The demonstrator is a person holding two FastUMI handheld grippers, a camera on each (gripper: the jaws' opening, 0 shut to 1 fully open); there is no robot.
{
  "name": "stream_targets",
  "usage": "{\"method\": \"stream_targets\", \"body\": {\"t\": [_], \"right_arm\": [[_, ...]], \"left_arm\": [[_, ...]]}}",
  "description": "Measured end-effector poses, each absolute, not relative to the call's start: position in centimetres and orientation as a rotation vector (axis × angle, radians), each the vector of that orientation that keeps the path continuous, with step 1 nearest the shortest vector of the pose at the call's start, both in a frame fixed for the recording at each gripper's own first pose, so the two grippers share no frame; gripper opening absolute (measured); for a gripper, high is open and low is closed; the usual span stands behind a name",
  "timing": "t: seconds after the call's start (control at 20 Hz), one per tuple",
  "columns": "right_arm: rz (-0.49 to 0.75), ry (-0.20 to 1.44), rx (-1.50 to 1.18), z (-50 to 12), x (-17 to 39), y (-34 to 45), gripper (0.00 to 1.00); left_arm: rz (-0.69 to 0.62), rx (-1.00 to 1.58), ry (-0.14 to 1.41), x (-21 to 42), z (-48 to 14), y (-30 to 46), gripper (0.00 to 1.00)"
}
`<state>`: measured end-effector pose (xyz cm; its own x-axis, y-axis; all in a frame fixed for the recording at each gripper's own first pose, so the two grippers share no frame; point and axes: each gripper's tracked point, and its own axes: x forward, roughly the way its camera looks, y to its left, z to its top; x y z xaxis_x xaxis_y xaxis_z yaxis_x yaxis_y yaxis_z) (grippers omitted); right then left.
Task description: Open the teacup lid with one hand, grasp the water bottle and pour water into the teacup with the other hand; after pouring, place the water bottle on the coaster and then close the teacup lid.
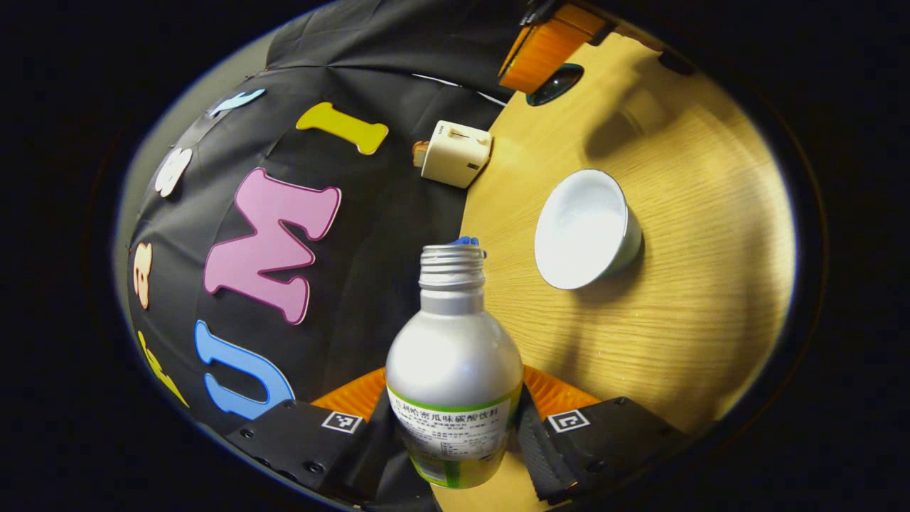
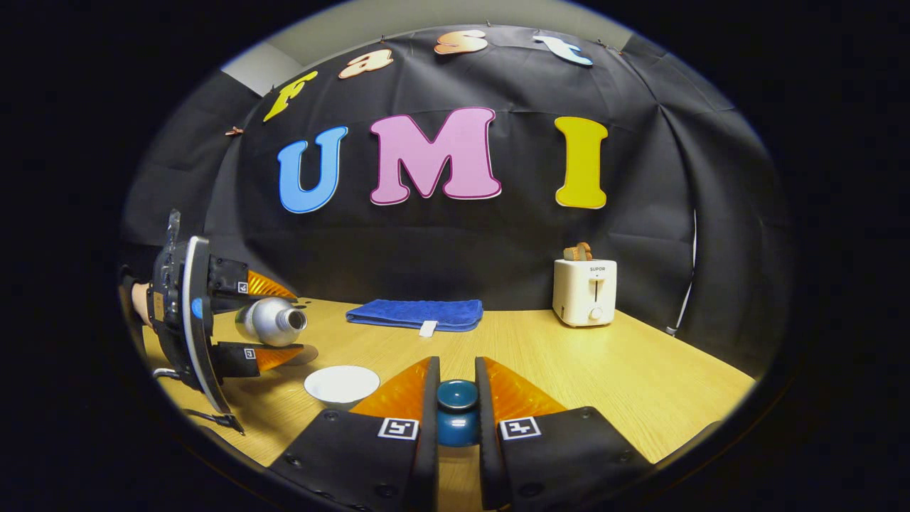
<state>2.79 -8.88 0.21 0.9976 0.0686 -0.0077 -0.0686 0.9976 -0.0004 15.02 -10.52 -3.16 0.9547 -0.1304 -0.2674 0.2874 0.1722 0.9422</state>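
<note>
A silver water bottle [image 1: 453, 355] with a green-edged label and an uncapped threaded neck lies tilted on its side in my left gripper [image 1: 455, 398], which is shut on its body. In the right gripper view the same bottle [image 2: 270, 321] is level, its mouth facing the open white teacup [image 2: 342, 384] from up and to the left. No stream of water shows. The teacup [image 1: 586, 227] stands on the wooden table, right of the bottle's neck. My right gripper [image 2: 456, 370] is shut on the dark teal teacup lid [image 2: 456, 412], held off the cup; the lid [image 1: 556, 82] also hangs beyond the cup.
A white toaster [image 2: 585, 291] with bread in it stands at the back right of the table [image 2: 611, 370]. A folded blue towel [image 2: 414, 313] lies at the back centre. A thin dark disc [image 2: 304, 353] lies on the table beside the left gripper's lower finger.
</note>
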Motion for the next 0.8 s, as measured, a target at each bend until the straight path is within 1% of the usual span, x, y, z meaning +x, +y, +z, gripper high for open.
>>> {"method": "stream_targets", "body": {"t": [0.35,0.55,0.8], "right_arm": [[0.07,0.008,0.0,0.2,2.8,-8.9,0.27],[0.082,0.009,-0.001,0.2,2.7,-8.8,0.27],[0.067,0.008,-0.001,0.3,2.6,-9.7,0.27]], "left_arm": [[-0.366,1.544,0.153,15.4,-4.0,-11.2,0.79],[-0.391,1.627,0.166,16.0,-4.3,-11.4,0.8],[-0.412,1.717,0.185,15.8,-4.0,-11.2,0.79]]}}
